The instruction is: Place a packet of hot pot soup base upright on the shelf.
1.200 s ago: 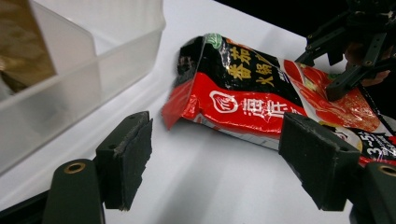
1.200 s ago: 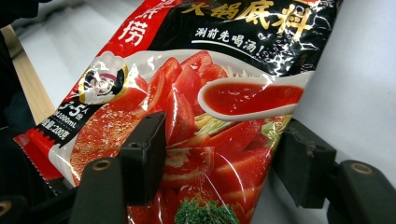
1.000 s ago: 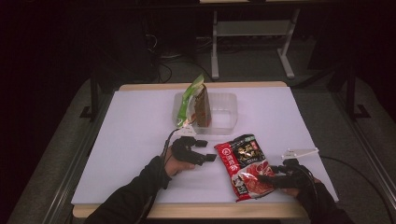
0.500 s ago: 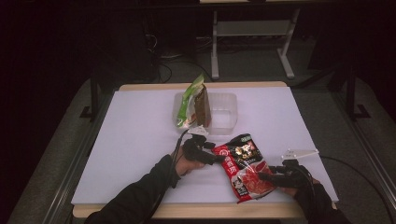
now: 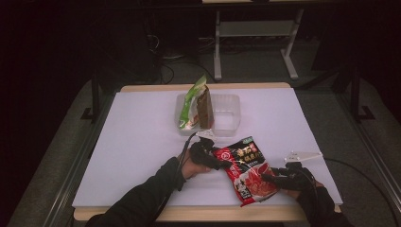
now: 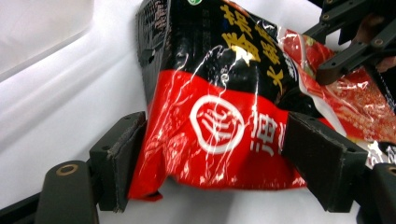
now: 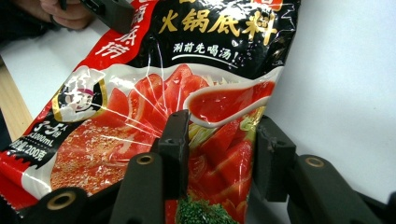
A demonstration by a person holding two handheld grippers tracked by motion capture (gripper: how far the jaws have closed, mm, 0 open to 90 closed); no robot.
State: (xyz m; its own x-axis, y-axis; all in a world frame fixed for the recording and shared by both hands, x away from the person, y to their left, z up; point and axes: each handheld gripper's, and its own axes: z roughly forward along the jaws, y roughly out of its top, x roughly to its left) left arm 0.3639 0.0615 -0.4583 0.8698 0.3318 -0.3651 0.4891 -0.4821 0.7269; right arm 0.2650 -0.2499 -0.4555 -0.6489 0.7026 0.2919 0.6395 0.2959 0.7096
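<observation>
Black sleeves point(image 5: 142, 198) are covering both forearms — black jaws showing brass-ringed screws point(image 7: 60, 199), a cable point(image 5: 182, 149) trailing at centre frame.

The high view is dim and grainy: only the white table point(image 5: 142, 142) catches light from above, while the floor and the room behind sink into near black, and the dark sleeves are hard to tell from the shadow. Both gripper views are bright and close, with white glare streaking the glossy red sauce packet point(image 6: 219, 130) and its crinkled film. There the near black jaws are soft and slightly out of focus, and each throws a faint shadow on the table.
</observation>
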